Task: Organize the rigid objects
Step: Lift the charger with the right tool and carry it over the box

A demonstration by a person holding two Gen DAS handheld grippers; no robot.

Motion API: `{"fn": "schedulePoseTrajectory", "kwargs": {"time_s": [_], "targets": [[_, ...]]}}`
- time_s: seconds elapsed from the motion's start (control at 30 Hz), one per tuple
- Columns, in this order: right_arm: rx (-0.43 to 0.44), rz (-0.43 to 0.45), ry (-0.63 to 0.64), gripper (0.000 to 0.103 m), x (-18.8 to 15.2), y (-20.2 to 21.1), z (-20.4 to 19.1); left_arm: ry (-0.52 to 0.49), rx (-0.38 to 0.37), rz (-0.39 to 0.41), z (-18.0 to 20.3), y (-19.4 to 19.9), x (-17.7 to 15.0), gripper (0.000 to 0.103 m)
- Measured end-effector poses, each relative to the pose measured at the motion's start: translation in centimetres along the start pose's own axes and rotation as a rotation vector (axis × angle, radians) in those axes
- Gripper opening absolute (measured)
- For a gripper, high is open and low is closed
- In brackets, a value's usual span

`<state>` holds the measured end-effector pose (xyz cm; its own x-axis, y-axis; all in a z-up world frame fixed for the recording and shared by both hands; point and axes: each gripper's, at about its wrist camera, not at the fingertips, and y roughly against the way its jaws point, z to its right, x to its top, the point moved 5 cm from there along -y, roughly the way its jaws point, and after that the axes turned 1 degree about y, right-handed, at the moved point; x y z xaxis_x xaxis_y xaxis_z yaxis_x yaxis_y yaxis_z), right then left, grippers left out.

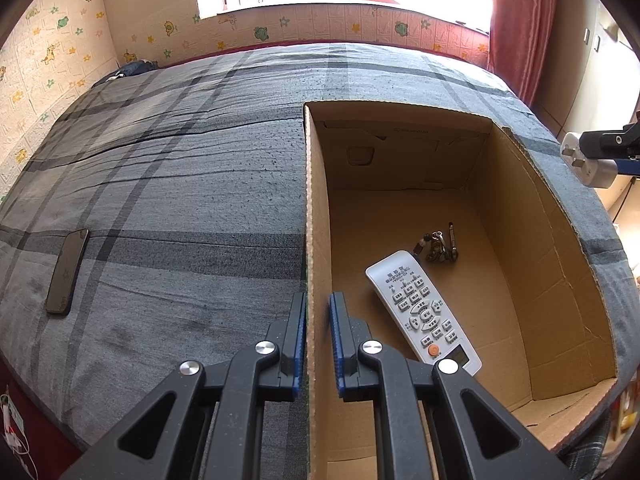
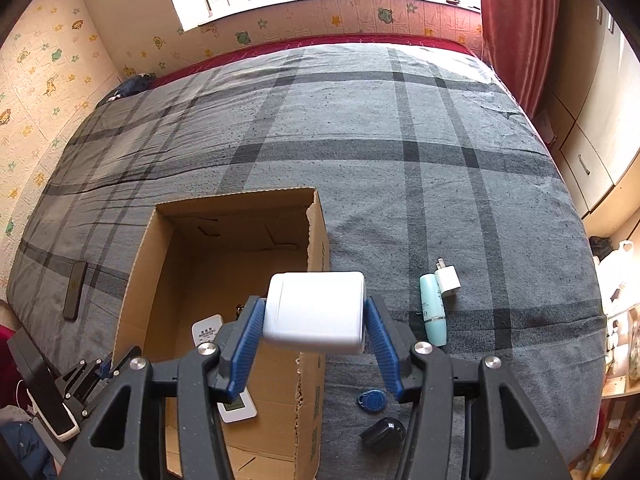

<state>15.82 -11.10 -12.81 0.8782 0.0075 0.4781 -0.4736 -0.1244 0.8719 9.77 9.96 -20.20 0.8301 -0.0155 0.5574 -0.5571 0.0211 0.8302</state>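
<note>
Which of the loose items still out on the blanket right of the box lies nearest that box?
The blue key fob, lying flat just off the cardboard box wall. The black object, teal tube and white charger plug lie farther right.

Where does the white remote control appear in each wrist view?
Left wrist view: the remote control lies on the floor of the cardboard box, lower centre-right, beside a key bunch.
Right wrist view: remote control lower left of centre, mostly hidden behind the right gripper's fingers.
Shared landmark: the cardboard box.
</note>
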Motion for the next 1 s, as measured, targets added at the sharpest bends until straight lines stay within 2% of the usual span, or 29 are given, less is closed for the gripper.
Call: {"fn": "schedulePoseTrajectory", "kwargs": {"time_s": [0.5, 1.0], "targets": [[0.044, -0.054, 0.108, 0.056, 0.1, -3.3, -6.3, -0.001, 0.000, 0.003, 0.0, 0.0, -0.1, 0.012], [0.036, -0.179, 0.140, 0.056, -0.6, -10.7, -8.5, 0.002, 0.000, 0.005, 0.1, 0.0, -0.2, 0.012]]}}
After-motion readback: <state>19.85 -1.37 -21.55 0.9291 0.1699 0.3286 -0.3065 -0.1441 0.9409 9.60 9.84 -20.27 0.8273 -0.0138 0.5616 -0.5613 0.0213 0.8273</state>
